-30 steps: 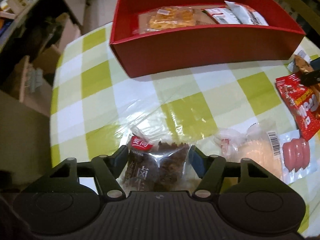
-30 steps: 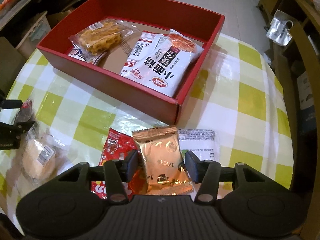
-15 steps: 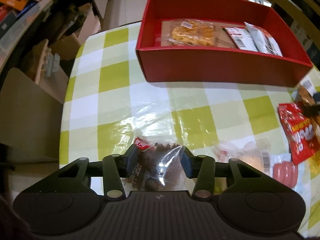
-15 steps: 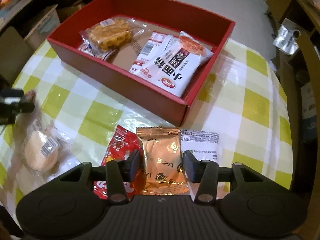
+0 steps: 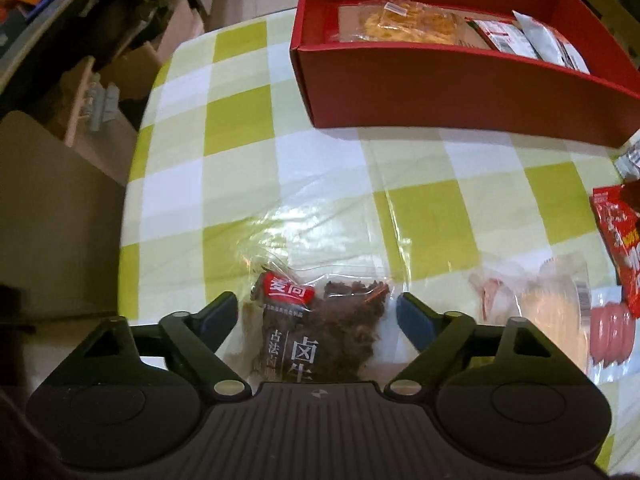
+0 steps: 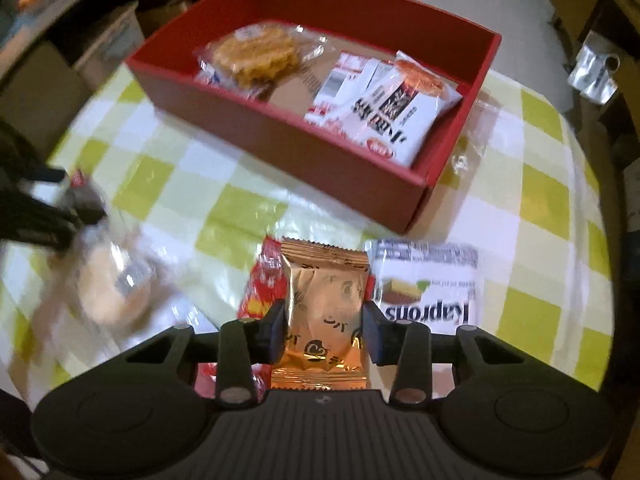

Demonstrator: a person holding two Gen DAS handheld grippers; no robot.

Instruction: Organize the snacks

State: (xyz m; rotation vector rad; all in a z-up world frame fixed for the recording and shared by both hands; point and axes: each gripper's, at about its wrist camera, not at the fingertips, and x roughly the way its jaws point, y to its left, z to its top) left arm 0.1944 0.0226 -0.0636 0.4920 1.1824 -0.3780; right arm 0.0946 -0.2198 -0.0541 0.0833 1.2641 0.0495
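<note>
A red box [image 5: 440, 92] at the far side of the checked table holds a waffle snack [image 5: 400, 20] and white packets [image 6: 392, 116]. My left gripper [image 5: 318, 314] stands open around a clear bag of dark meat snack [image 5: 320, 328], its pads a little off the bag's sides. My right gripper [image 6: 324, 326] is shut on a gold foil packet [image 6: 324, 312], which lies over a red packet [image 6: 260, 284]. The left gripper shows blurred at the left edge of the right wrist view [image 6: 36, 208].
A clear-wrapped round cake [image 5: 548, 304] and a pink sausage pack [image 5: 608, 328] lie right of the meat bag. A white Kaprons packet [image 6: 428, 284] lies right of the gold packet. A red packet [image 5: 620, 240] lies at the right. Boxes and shelves stand past the table's left edge.
My left gripper closed toward the meat bag, then opened wider again, and the view shifted. My right gripper closed tighter on the gold packet and lifted it slightly.
</note>
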